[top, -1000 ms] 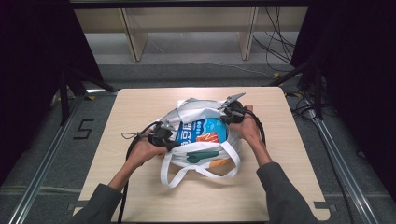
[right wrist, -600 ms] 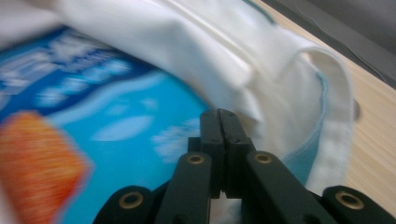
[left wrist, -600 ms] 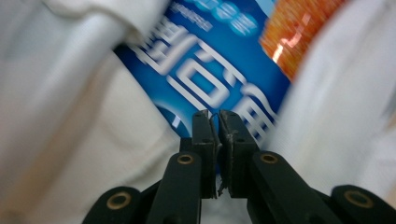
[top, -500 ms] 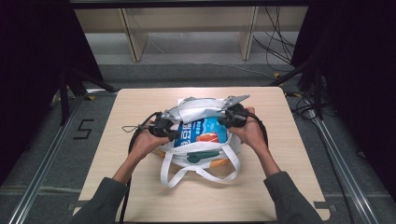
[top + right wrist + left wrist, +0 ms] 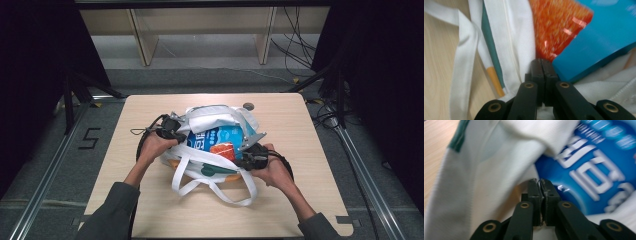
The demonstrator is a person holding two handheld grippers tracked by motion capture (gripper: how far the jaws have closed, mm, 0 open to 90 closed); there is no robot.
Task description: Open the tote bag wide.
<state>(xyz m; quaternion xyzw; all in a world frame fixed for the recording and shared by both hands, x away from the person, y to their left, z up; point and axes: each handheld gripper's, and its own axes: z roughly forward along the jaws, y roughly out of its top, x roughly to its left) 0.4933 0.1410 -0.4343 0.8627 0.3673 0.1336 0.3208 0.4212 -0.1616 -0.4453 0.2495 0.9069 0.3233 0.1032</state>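
On the table (image 5: 300,200) sits my white tote bag (image 5: 215,120), soft and floppy, stuffed with a blue packet (image 5: 220,137) and an orange one (image 5: 223,150) inside its mouth. I'd take it at the rim. Left of the bag, my left gripper (image 5: 172,131) pinches cloth; at its right, my right gripper (image 5: 248,159) stays clamped on the rim.

Bag (image 5: 215,120): white, with green and orange trim. Packet (image 5: 220,137): blue with white lettering and an orange-red patch. Table (image 5: 150,110): light wood grain. Jaws: black.
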